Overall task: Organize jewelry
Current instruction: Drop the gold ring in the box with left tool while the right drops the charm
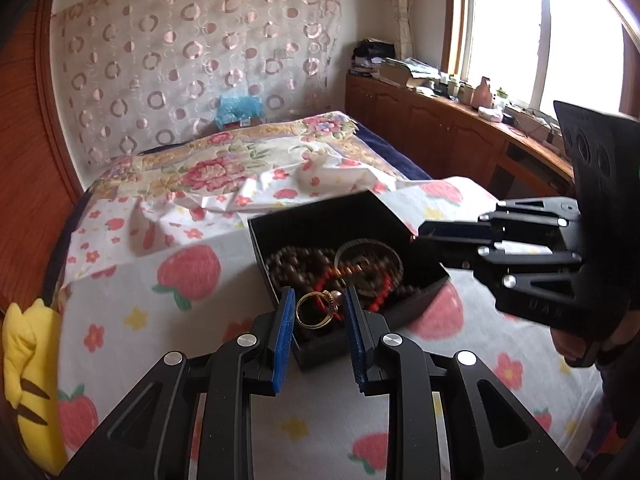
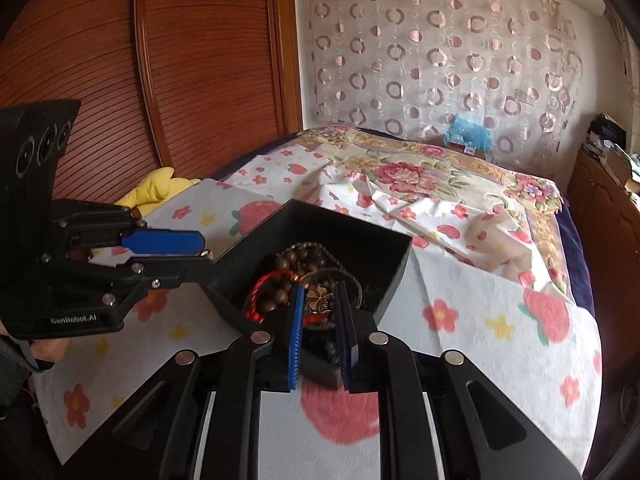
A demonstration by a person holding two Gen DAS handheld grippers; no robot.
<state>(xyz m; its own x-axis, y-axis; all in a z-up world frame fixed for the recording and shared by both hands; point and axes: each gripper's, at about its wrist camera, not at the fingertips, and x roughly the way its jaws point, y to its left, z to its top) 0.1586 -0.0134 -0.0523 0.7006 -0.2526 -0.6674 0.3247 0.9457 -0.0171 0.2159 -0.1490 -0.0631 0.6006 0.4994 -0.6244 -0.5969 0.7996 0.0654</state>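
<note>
A black open jewelry box (image 1: 420, 298) sits on the strawberry-print sheet; it also shows in the right wrist view (image 2: 394, 264). It holds brown bead strands (image 1: 298, 264), a red cord bracelet (image 1: 380, 294) and a silver bangle (image 1: 366, 246). My left gripper (image 1: 318, 308) hangs over the box's near corner with a gold ring (image 1: 316, 309) with a pearl between its blue pads; the ring touches the right pad only. My right gripper (image 2: 319, 304) hovers over the box, open, with a gold clover charm (image 2: 320, 298) seen between its fingers. The right gripper also shows from the side at the far right of the left view (image 1: 428, 236).
The bed carries a floral quilt (image 1: 224, 160) behind the box. A yellow plush toy (image 1: 28, 380) lies at the left edge. A wooden cabinet (image 1: 440, 120) with clutter runs under the window. A wooden wardrobe (image 2: 180, 80) stands on the left.
</note>
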